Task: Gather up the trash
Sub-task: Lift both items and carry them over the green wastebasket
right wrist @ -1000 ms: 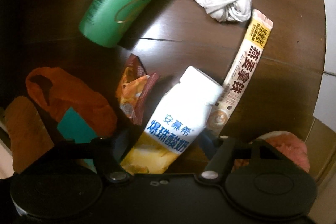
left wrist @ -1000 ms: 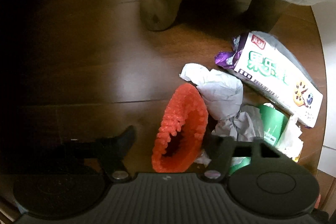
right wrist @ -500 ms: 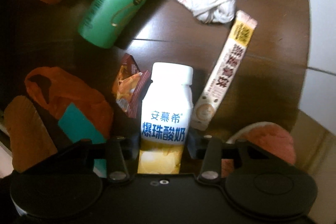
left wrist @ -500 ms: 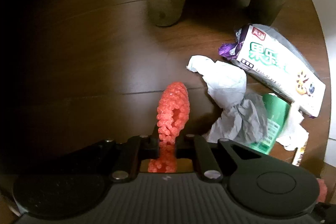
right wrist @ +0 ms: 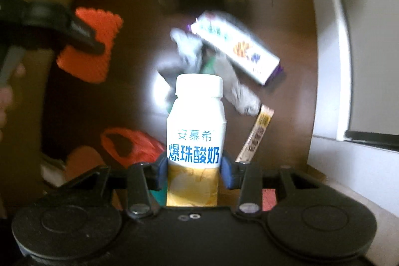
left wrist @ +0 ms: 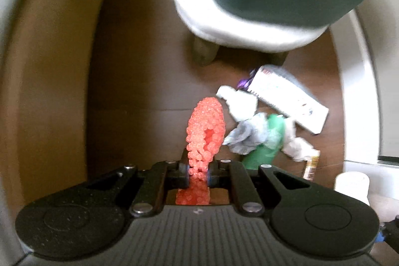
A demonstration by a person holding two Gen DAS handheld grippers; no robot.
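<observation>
Right wrist view is showing the right gripper [right wrist: 194, 172] clamping the yogurt bottle [right wrist: 195, 131] upright along its fingers, while the left gripper [left wrist: 198, 172] is pinching the red foam net [left wrist: 205, 131], both seemingly well above the littered floor [left wrist: 139, 96].

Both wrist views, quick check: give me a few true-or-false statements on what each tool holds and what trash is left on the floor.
1. The left tool is shut on the orange foam net. True.
2. The right tool is empty. False: it grips the white yogurt bottle.
3. The yogurt bottle has no cap. False: its white cap is on.
4. The green bottle lies on the floor among crumpled tissues. True.
5. The long snack box is already picked up. False: it lies on the floor.
</observation>
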